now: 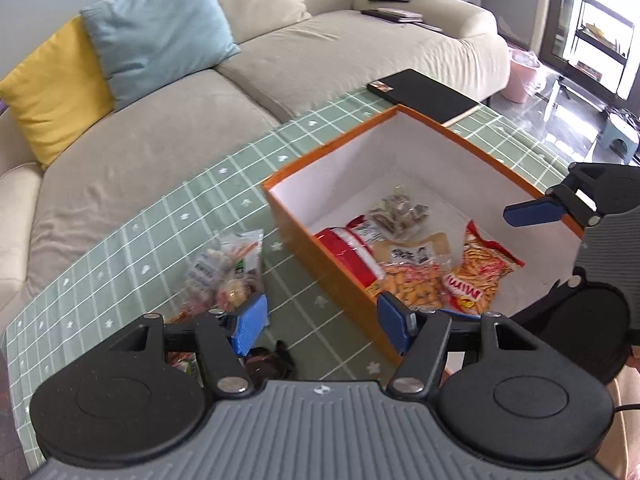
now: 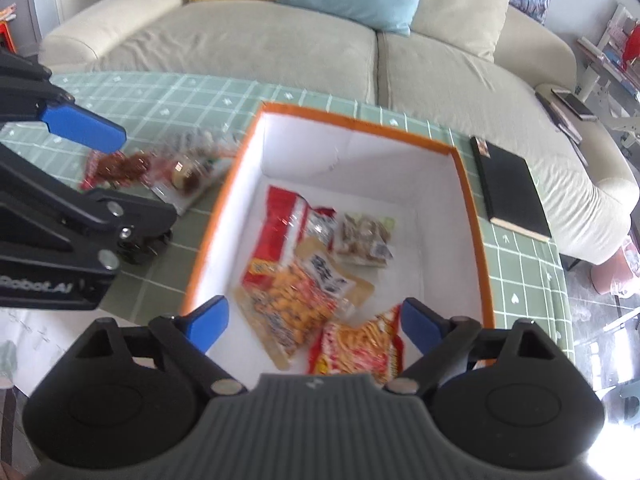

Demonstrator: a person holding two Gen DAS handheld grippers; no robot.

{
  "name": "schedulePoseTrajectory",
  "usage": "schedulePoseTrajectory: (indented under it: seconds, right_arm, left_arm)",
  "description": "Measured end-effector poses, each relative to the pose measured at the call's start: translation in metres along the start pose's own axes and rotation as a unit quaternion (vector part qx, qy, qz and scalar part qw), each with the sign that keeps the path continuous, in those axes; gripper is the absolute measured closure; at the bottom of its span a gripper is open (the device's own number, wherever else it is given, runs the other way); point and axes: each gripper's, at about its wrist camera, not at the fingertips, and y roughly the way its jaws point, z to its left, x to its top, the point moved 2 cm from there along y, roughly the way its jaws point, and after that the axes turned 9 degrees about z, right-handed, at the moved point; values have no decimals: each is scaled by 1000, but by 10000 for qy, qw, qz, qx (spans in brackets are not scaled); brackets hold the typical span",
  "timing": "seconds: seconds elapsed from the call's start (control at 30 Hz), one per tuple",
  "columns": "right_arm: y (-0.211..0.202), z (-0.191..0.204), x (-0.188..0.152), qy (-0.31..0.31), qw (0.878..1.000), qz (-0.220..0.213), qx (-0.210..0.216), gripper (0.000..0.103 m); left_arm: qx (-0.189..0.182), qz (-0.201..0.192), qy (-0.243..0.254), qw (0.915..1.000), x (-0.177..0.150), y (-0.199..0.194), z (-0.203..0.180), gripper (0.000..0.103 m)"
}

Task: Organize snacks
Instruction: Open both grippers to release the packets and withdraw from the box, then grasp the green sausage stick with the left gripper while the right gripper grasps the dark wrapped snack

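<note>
Underneath, green checked tablecloth [image 1: 120, 240] before a beige sofa [image 1: 160, 140]; left gripper [image 1: 320, 320] and right gripper [image 2: 312, 320] both spread, empty.

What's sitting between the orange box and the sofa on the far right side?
A black notebook lies on the green tablecloth, beside the orange box; the right wrist view shows it best.

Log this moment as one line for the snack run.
left gripper: open, empty, near table snacks | right gripper: open, empty, above orange box | box: several snack packs inside | some snacks outside
</note>
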Motion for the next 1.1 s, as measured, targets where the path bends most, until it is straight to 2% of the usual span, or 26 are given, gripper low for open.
schedulePoseTrajectory:
  seconds: [0.27, 0.5, 0.67, 0.83, 1.0, 1.1]
  right_arm:
    - [-23, 54, 10, -41, 9989, -448, 130, 13]
    - [-23, 101, 11, 47, 9958, -881, 223, 13]
    - [-17, 123, 4, 351, 9924, -1121, 375, 23]
    - [1, 140, -8, 428, 9915, -1149, 427, 41]
    - [22, 152, -12, 425, 9930, -925, 595, 47]
    - [30, 155, -8, 468, 9922, -936, 684, 47]
  left_arm:
    - [191, -12, -542, 9983, -36, -4, 47, 29]
    - [274, -237, -933, 9950, -71, -4, 85, 29]
    - [141, -478, -1481, 9877, -103, 0, 117, 29]
    - [59, -642, -1700, 9833, -133, 9, 142, 29]
    - [-29, -688, -1782, 9816, -152, 25, 153, 29]
    - [-49, -680, -1918, 9791, -157, 35, 160, 29]
